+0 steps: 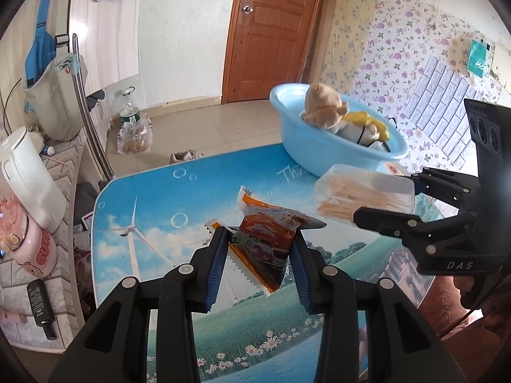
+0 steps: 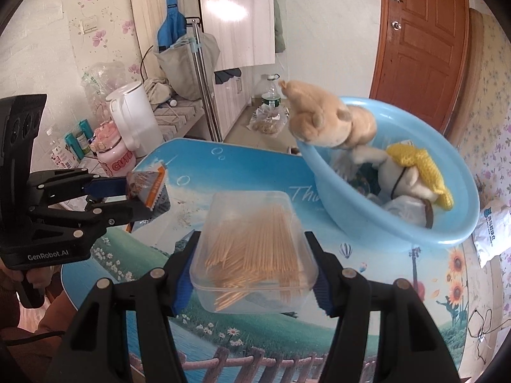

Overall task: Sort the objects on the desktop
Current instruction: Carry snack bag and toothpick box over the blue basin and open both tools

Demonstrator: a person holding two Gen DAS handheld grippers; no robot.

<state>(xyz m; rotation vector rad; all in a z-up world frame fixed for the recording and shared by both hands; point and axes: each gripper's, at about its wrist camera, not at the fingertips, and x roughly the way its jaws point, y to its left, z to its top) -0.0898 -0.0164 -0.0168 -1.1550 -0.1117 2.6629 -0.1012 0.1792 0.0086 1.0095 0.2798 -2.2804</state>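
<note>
My left gripper (image 1: 260, 257) is shut on an orange and red snack packet (image 1: 271, 236) and holds it above the table (image 1: 153, 210). It shows at the left of the right wrist view (image 2: 145, 196), with the packet (image 2: 150, 191). My right gripper (image 2: 252, 274) is shut on a clear plastic box of toothpicks (image 2: 254, 252), held above the table (image 2: 255, 172). The box also shows in the left wrist view (image 1: 364, 194), with the right gripper (image 1: 383, 196). A light blue basin (image 2: 367, 217) holds plush toys (image 2: 329, 121); it stands at the table's far right (image 1: 306, 146).
A white kettle (image 1: 28, 175) and a pink bottle (image 1: 28, 249) stand on a tiled counter left of the table. A metal pole (image 1: 89, 127) rises by the table's far left corner. A water bottle (image 1: 129, 108) and a bag stand on the floor before a wooden door (image 1: 271, 32).
</note>
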